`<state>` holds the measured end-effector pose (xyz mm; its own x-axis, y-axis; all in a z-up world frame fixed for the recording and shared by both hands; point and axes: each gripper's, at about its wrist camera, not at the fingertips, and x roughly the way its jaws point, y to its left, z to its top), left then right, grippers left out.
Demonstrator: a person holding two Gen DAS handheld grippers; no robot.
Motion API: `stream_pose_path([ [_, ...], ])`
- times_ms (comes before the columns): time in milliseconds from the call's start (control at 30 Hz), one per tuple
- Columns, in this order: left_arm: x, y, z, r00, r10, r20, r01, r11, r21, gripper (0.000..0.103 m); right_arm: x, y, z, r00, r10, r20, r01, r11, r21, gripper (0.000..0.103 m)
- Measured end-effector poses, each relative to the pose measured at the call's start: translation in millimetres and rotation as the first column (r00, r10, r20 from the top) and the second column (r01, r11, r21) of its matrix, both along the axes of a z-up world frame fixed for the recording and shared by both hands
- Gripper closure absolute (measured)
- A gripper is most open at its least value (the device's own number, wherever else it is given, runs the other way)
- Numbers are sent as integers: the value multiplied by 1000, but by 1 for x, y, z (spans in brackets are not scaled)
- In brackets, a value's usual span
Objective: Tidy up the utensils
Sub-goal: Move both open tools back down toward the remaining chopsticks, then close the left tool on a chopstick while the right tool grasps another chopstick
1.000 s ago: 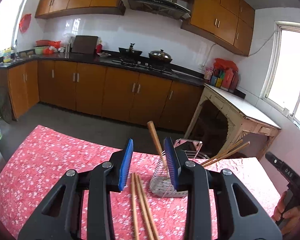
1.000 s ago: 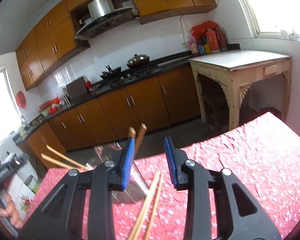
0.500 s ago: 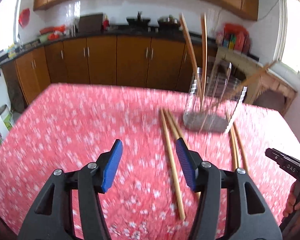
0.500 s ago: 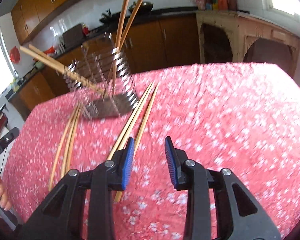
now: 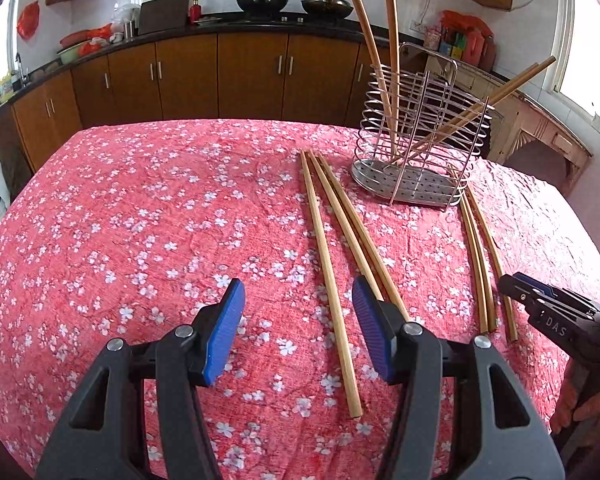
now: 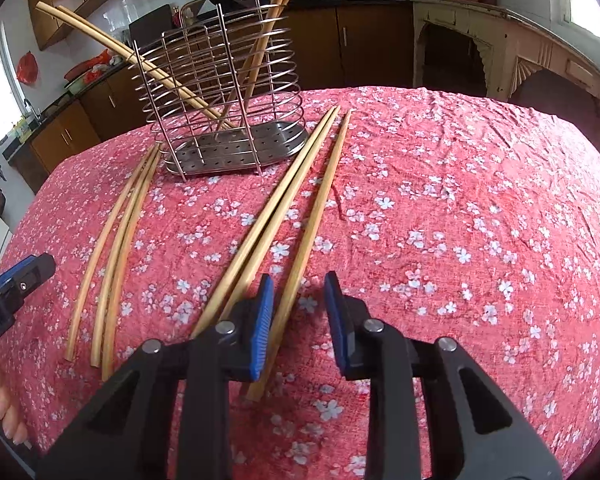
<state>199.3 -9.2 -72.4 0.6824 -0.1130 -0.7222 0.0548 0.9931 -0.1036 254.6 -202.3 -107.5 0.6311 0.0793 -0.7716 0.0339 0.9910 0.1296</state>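
Observation:
A wire utensil holder [image 5: 416, 186] [image 6: 236, 152] stands at the far side of the table with two pairs of chopsticks in it. Three loose chopsticks lie in front of my left gripper [image 5: 298, 300]. It is open, with the single chopstick [image 5: 324, 248] between its jaws and untouched, and the other two [image 5: 352, 232] running under its right finger. My right gripper [image 6: 298, 304] is over another group of three. Its jaws are closing around one chopstick [image 6: 320, 200], which lies between the pads without being pressed. The pair [image 6: 276, 208] beside it lies just left of them.
A red flowered cloth [image 5: 140, 220] covers the table. Each gripper shows at the edge of the other's view, with a person's hand [image 5: 588, 404] holding it. Brown kitchen cabinets [image 5: 252, 76] and a white side table [image 6: 520, 40] stand beyond the far edge.
Both grippers have dropped toward the table and tipped down onto the loose chopsticks. The left jaws have spread wider. The right jaws have narrowed around one chopstick.

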Motion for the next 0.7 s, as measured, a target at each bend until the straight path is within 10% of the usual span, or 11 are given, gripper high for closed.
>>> stream_pose_path([
  [267,6,-8,-9,999,-6,-42,5,1000,-2,50,9,-52,1,987,-163,-13,163,985,58,95],
  [567,18,-21,-25,996,-3,-86,7,999,45,96,12,-53,1,993,-122,-2,122,992,32,95],
  [700,32,-3,-26,995,40,-94,-36,998,45,96,16,-57,0,993,-117,4,117,993,28,95],
])
